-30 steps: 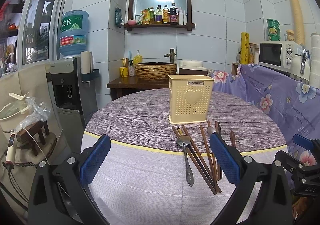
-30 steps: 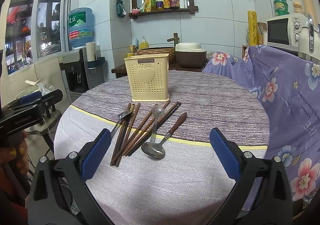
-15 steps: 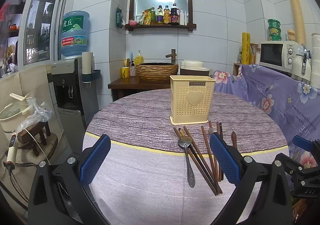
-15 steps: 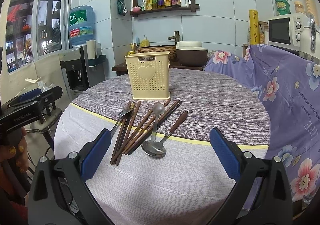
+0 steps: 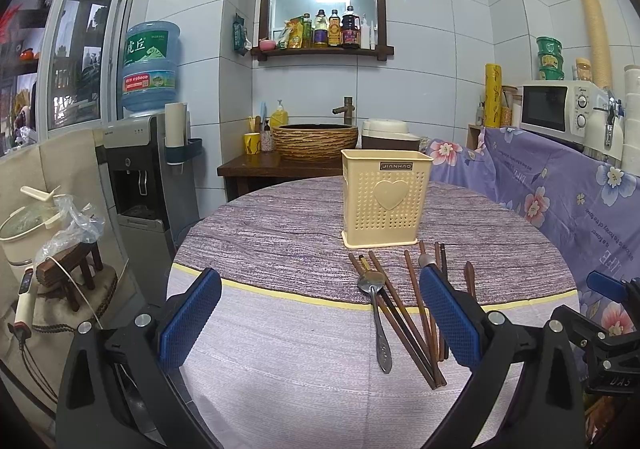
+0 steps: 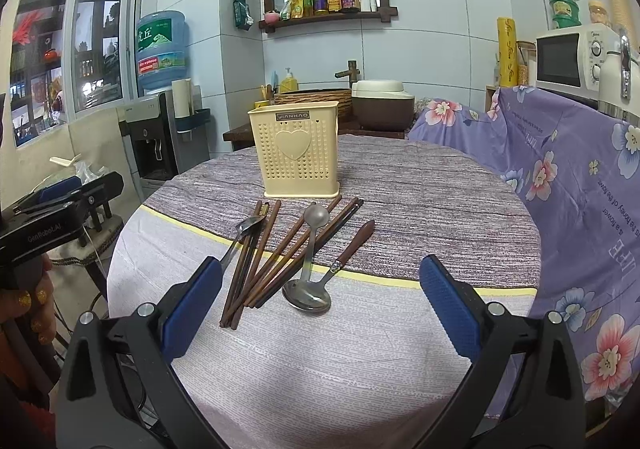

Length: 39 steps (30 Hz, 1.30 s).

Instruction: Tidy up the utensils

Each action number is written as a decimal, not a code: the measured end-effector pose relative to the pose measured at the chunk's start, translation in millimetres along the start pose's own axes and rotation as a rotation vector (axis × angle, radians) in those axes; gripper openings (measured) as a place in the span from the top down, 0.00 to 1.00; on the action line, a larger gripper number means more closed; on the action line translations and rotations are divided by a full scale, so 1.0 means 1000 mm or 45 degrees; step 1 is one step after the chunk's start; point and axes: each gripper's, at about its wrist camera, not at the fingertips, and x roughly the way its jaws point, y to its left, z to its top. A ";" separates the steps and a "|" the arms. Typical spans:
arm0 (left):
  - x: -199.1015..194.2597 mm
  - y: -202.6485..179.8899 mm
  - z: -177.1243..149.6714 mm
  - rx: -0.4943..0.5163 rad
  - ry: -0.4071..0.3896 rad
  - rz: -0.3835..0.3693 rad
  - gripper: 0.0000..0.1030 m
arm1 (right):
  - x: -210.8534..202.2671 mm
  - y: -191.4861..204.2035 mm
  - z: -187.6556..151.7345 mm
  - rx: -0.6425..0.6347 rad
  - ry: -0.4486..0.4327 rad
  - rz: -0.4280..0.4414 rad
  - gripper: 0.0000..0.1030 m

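Chopsticks (image 6: 276, 249) and three spoons (image 6: 310, 291), loose on table (image 6: 360, 361), just before holder (image 6: 296, 153), upright, mid-table. Left gripper (image 5: 320, 319) and right gripper (image 6: 320, 305): jaws wide apart, holding nothing, above near edge.

- Home kitchen nook, tiled white walls all around
- Microwave (image 5: 554, 109) off right of the gripper
- Water dispenser (image 5: 150, 153) left
- Condiment shelf (image 5: 324, 35) and basin (image 5: 316, 137) straight ahead

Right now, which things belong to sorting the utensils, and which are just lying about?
Job: cream utensil holder, wooden chopsticks, three spoons, e.g..

Lying about: microwave, water dispenser, rice cooker, shelf bottles.
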 end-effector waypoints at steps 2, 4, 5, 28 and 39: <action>0.000 0.000 0.000 -0.001 -0.002 0.001 0.05 | 0.000 0.000 0.000 0.000 -0.002 0.000 0.05; 0.000 0.001 0.001 -0.002 -0.002 0.003 0.05 | 0.001 0.000 0.000 -0.002 -0.001 -0.001 0.05; 0.000 0.001 0.000 -0.002 -0.001 0.002 0.05 | 0.001 0.000 -0.001 -0.003 0.000 -0.002 0.05; 0.009 -0.002 -0.004 -0.002 0.034 0.006 0.05 | 0.008 -0.002 -0.003 0.014 0.038 -0.018 0.05; 0.018 -0.002 -0.005 0.011 0.054 0.039 0.05 | 0.013 -0.006 -0.005 0.023 0.046 -0.050 0.05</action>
